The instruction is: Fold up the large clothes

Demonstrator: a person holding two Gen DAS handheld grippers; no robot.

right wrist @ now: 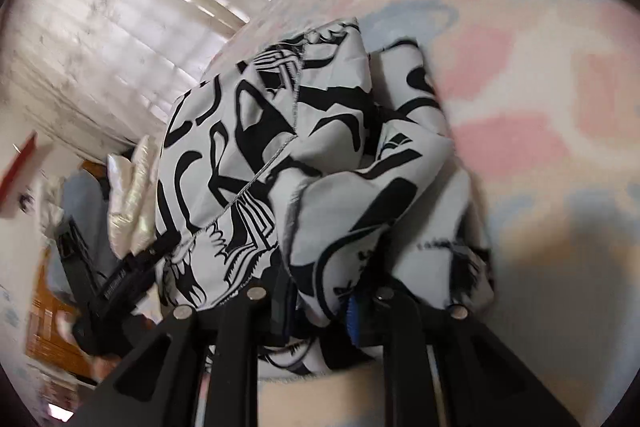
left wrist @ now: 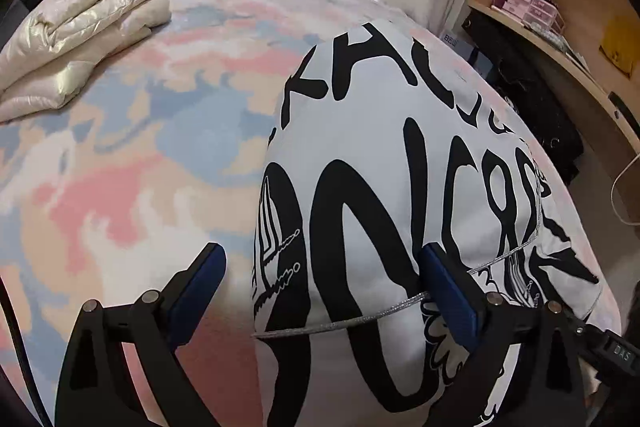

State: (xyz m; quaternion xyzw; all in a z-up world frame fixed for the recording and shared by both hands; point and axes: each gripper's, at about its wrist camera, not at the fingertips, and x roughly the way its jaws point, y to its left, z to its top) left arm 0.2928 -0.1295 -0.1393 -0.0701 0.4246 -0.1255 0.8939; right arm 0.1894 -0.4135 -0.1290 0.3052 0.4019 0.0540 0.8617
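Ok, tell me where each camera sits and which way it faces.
Left wrist: rides the left hand-held gripper, jaws wide, looking down over the printed garment on the bed, curtains beyond.
Right wrist: rides the right hand-held gripper, pinching bunched garment; the left hand-held gripper shows alongside.
Shared: garment, bed, curtains.

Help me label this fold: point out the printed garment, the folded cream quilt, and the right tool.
printed garment (left wrist: 368,147): left wrist view, on its flat white panel.
folded cream quilt (left wrist: 80,39): left wrist view, on its top fold.
right tool (right wrist: 320,311): right wrist view, between its fingertips, where fabric is pinched.
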